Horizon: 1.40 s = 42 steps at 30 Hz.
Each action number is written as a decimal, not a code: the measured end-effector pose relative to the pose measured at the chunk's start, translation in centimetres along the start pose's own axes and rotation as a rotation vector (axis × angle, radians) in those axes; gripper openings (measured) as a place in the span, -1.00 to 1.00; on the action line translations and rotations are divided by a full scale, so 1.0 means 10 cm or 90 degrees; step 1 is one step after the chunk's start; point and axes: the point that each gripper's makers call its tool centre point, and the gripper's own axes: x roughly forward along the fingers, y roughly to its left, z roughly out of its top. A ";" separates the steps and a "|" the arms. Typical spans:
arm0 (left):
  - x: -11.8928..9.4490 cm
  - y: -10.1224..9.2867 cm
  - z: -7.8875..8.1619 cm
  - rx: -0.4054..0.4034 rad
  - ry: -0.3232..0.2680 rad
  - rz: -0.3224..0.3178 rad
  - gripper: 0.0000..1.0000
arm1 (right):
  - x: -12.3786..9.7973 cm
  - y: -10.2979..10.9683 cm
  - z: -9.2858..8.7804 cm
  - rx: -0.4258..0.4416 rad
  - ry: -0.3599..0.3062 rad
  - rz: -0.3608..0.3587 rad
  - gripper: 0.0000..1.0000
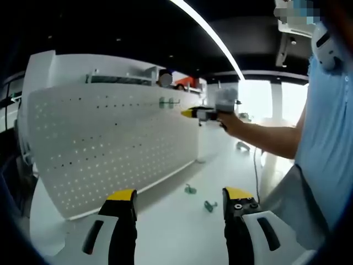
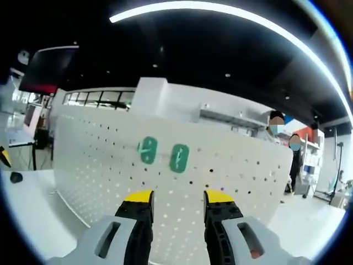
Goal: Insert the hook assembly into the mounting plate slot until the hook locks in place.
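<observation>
Everything here hangs off the white pegboard (image 1: 116, 143), which stands upright on the white worktop (image 1: 176, 221). In the right gripper view two green hooks (image 2: 178, 158) are already sitting on its face, side by side just above the right gripper (image 2: 178, 201), whose fingers are spread with nothing between them, close up to the board. The left gripper view shows those same hooks high up near the far end of the pegboard, tiny and blurry, so I can't tell how they're seated.

Two more green hook pieces (image 1: 190, 190) lie loose on the worktop just in front of the pegboard's bottom edge, past the left gripper (image 1: 179, 200). Its fingers are spread too, holding nothing, well back from the board.

The person's forearm (image 1: 265, 135) reaches in toward the pegboard's far end with the other gripper, and their light blue shirt (image 1: 331, 143) blocks that whole side. Behind the pegboard's top edge there's a shelf (image 2: 226, 117) and two people, partly cut off by the board.
</observation>
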 end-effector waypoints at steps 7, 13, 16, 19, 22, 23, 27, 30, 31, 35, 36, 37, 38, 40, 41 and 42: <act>0.00 -0.01 -0.01 -0.001 -0.001 0.000 0.29 | -0.06 0.04 -0.10 -0.004 0.012 0.013 -0.27; 0.00 -0.01 0.00 -0.001 -0.003 0.001 0.29 | -0.13 0.10 -0.25 -0.009 0.033 0.029 -0.26; 0.00 0.00 -0.01 -0.001 -0.004 0.002 0.29 | -0.18 0.14 -0.33 -0.013 0.045 0.039 -0.26; 0.00 -0.01 0.00 -0.001 -0.006 0.002 0.29 | -0.23 0.18 -0.38 -0.021 0.054 0.047 -0.26; -0.01 -0.01 0.00 -0.001 -0.006 0.003 0.29 | -0.27 0.21 -0.40 -0.024 0.059 0.054 -0.25; -0.01 -0.01 0.00 -0.001 -0.006 0.003 0.29 | -0.28 0.22 -0.41 -0.025 0.062 0.056 -0.25; -0.02 -0.01 0.00 0.000 -0.007 0.004 0.29 | -0.33 0.28 -0.48 -0.030 0.072 0.068 -0.24; -0.04 -0.01 0.00 -0.001 -0.008 0.007 0.29 | -0.37 0.35 -0.54 -0.031 0.084 0.081 -0.24; -0.04 0.00 0.00 -0.001 -0.008 0.009 0.29 | -0.38 0.36 -0.55 -0.033 0.086 0.084 -0.24; -0.06 0.01 0.00 -0.001 -0.010 0.012 0.29 | -0.40 0.43 -0.61 -0.033 0.096 0.099 -0.24; -0.06 0.01 0.00 -0.001 -0.010 0.013 0.29 | -0.41 0.44 -0.63 -0.033 0.100 0.103 -0.24; -0.07 0.01 0.01 -0.001 -0.011 0.014 0.29 | -0.42 0.48 -0.66 -0.031 0.105 0.110 -0.24; -0.07 0.02 0.01 0.000 -0.011 0.015 0.29 | -0.42 0.51 -0.67 -0.032 0.107 0.114 -0.24; -0.08 0.02 0.01 -0.001 -0.013 0.017 0.29 | -0.44 0.57 -0.72 -0.035 0.116 0.127 -0.24; -0.09 0.03 0.02 -0.001 -0.014 0.018 0.29 | -0.45 0.62 -0.75 -0.035 0.124 0.137 -0.24; -0.09 0.03 0.02 -0.002 -0.014 0.020 0.29 | -0.46 0.64 -0.76 -0.034 0.126 0.140 -0.24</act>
